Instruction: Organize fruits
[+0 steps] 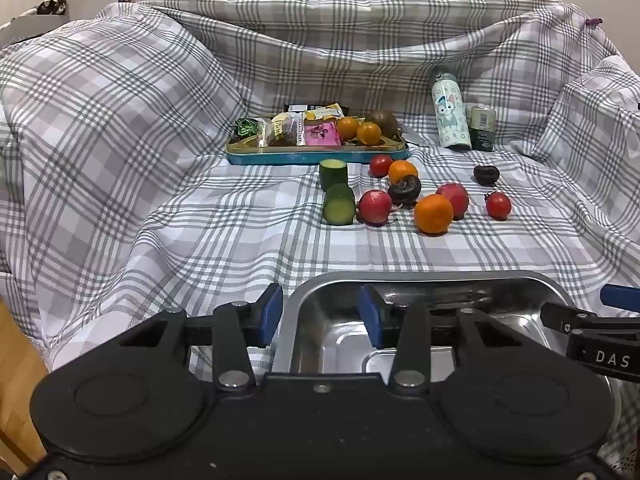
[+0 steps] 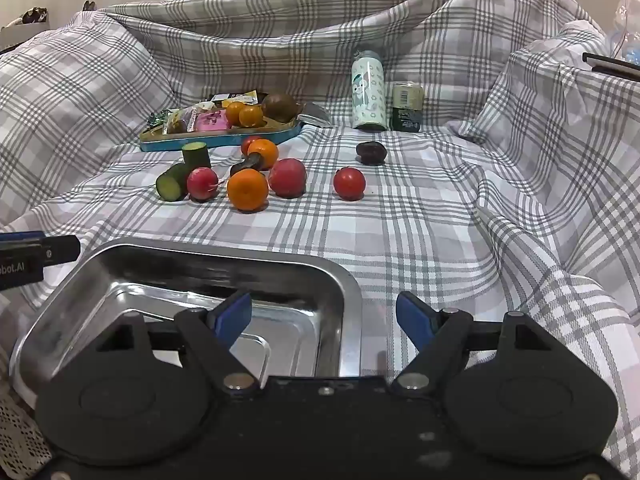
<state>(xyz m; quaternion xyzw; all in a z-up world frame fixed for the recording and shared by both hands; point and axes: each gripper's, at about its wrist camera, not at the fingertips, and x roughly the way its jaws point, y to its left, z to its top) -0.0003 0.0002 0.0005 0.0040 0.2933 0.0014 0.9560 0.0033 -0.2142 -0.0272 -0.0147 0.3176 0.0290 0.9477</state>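
Round oranges [image 1: 433, 213], red tomatoes [image 1: 498, 205], dark plums [image 1: 486, 174] and cut cucumber pieces [image 1: 339, 204] lie scattered mid-cloth [image 1: 160, 200], beyond an empty steel tray [image 2: 352, 280]. Both the left gripper [image 1: 320, 316] and right gripper [image 2: 324, 314] hover with fingers spread, holding nothing.

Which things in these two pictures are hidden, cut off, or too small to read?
- Near part of the shiny steel tray: hidden in both wrist views by the black gripper bodies.
- Wrapped snacks in the blue-rimmed tin tray: print too small, both views.
- Small red tomato behind the far orange mandarin: mostly hidden, right wrist view.
- Label of the dark green can: too small.
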